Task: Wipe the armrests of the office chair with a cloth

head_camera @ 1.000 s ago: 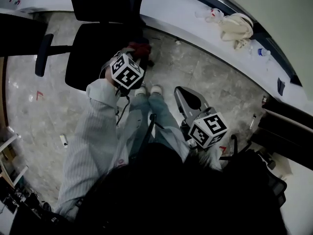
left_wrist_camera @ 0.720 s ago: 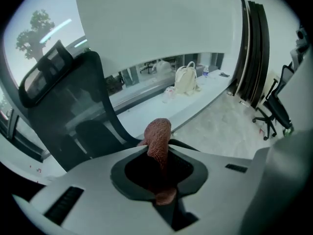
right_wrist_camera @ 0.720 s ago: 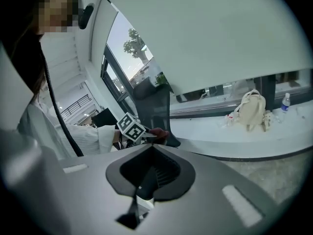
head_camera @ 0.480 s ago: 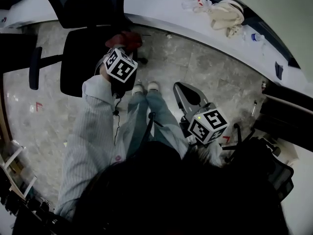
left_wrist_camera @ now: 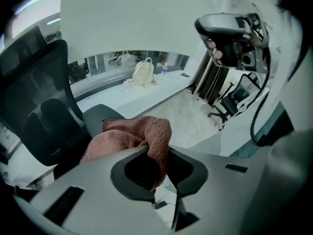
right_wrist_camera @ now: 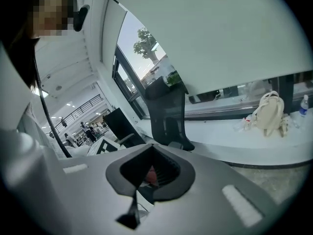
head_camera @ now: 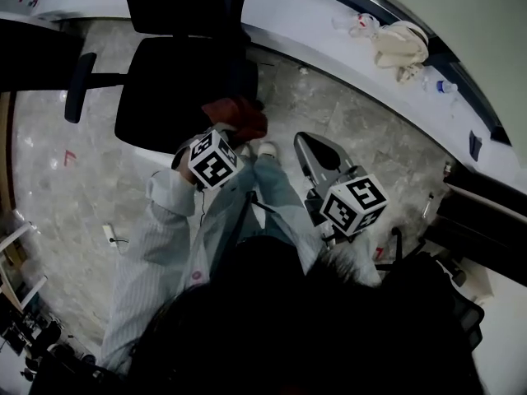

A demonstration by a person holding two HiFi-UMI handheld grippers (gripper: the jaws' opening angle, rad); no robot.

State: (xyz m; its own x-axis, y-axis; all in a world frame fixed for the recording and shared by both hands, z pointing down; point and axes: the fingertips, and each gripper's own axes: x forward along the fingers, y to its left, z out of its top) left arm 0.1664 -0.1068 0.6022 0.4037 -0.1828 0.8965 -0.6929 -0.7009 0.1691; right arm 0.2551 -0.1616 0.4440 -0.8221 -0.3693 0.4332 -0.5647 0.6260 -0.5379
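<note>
Cloth (left_wrist_camera: 131,137) sits clamped in our left gripper (left_wrist_camera: 155,155), beside the office chair (head_camera: 177,89); right gripper (right_wrist_camera: 149,177) closed, empty. We judge trailing folds may snag, leaving the armrest (head_camera: 80,86) missed.

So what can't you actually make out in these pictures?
What part of the black office chair the pinkish-red terry cloth touches, if any: head view, the cloth and left gripper cover that spot; left gripper view, the gripper's body blocks it.
The reddish speck beyond the right gripper's shut jaws, right gripper view: too small to identify.
Small clear bottle's label, head view: too small.
</note>
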